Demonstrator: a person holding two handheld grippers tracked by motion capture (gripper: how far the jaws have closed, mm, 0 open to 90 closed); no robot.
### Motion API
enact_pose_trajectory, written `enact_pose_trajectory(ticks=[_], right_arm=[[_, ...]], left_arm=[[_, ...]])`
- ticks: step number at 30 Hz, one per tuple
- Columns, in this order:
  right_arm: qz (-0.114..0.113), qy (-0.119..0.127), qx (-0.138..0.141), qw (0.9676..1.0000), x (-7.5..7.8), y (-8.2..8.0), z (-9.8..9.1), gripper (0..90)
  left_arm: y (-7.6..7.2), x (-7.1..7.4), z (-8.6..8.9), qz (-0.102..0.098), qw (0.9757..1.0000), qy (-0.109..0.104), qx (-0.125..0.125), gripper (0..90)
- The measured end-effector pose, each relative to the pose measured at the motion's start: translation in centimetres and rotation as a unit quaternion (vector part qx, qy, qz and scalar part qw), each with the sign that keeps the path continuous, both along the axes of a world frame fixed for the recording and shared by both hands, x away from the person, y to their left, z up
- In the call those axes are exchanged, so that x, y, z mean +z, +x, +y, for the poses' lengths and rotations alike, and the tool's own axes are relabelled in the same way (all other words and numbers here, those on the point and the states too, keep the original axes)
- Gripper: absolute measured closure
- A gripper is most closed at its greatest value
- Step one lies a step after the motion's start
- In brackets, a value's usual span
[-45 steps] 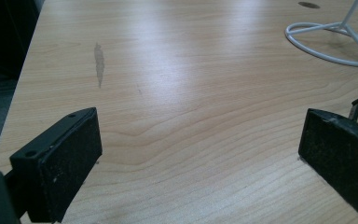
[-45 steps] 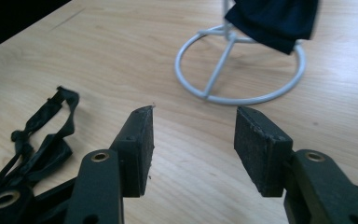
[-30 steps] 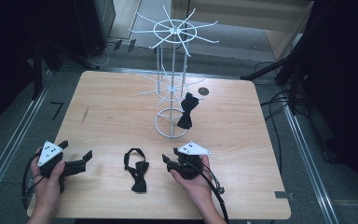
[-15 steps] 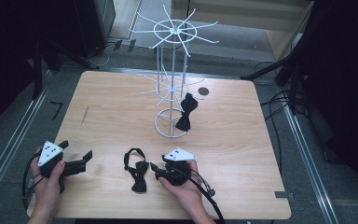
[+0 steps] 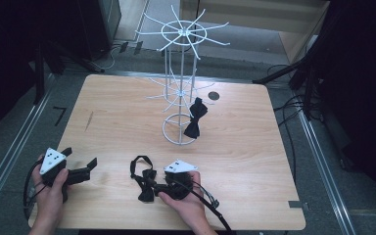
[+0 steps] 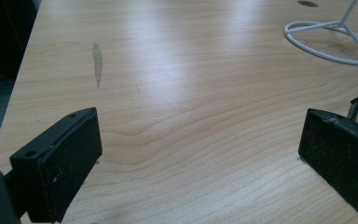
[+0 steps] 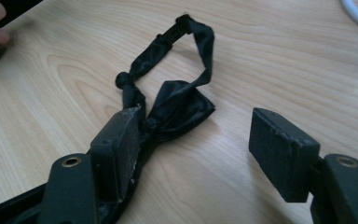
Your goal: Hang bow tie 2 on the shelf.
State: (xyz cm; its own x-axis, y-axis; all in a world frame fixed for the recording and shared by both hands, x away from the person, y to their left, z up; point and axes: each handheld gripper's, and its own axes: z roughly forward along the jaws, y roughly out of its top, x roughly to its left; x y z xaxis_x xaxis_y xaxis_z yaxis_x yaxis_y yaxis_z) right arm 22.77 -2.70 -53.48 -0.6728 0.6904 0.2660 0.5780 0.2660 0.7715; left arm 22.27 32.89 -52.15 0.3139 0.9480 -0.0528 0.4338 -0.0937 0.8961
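The right tool point(image 5: 157, 186) is released: its jaws have just been opening, and in the right gripper view the two black pads point(image 7: 279, 151) stand well apart, with nothing pressed between them. The bow tie point(image 7: 175, 109) lies flat on the counter point(image 5: 254, 147) at the near edge, just beside this tool. Its bow part touches the inner face of one pad and partly goes under it, while the other pad is clear of the cloth. The neck strap makes a loop that lies farther away from the tool, toward the left tool point(image 5: 81, 172).

The step in hand seems to be the pickup of this bow tie, probably to hang it on the white wire rack point(image 5: 181, 88), where another bow tie point(image 5: 195, 117) already hangs on a lower arm. To do it well, I think the right tool should shift sideways a little, so that the middle knot of the bow comes between both pads, not only against one. Then it should go low to the counter before closing, because the cloth is thin and flat. A grip on the knot is better than on the soft wing, which could slip out.

The left tool is also released, jaws wide, resting over bare wood well apart from the bow tie.
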Motion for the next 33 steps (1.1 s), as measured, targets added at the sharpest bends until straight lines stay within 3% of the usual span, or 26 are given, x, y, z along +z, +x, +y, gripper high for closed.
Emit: enact_pose_trajectory(ticks=[22, 25, 28, 33], right_arm=[[0.012, 0.01, 0.014, 0.9998, -0.3, -1.1, 1.5, 29.1], [0.016, 0.011, 0.009, 0.9998, -0.2, -1.1, 1.6, 24.3], [0.013, 0.004, 0.009, 0.9999, -0.1, -1.3, 2.0, 13.4], [0.022, -0.005, 0.001, 0.9997, -0.3, -1.4, 2.7, 9.6]], left_arm=[[0.0, 0.0, 0.0, 0.0, 1.0, 0.0, 0.0, 0.0], [0.0, 0.0, 0.0, 0.0, 1.0, 0.0, 0.0, 0.0], [0.0, 0.0, 0.0, 0.0, 1.0, 0.0, 0.0, 0.0], [0.0, 0.0, 0.0, -0.001, 1.0, 0.001, 0.0, 0.0]])
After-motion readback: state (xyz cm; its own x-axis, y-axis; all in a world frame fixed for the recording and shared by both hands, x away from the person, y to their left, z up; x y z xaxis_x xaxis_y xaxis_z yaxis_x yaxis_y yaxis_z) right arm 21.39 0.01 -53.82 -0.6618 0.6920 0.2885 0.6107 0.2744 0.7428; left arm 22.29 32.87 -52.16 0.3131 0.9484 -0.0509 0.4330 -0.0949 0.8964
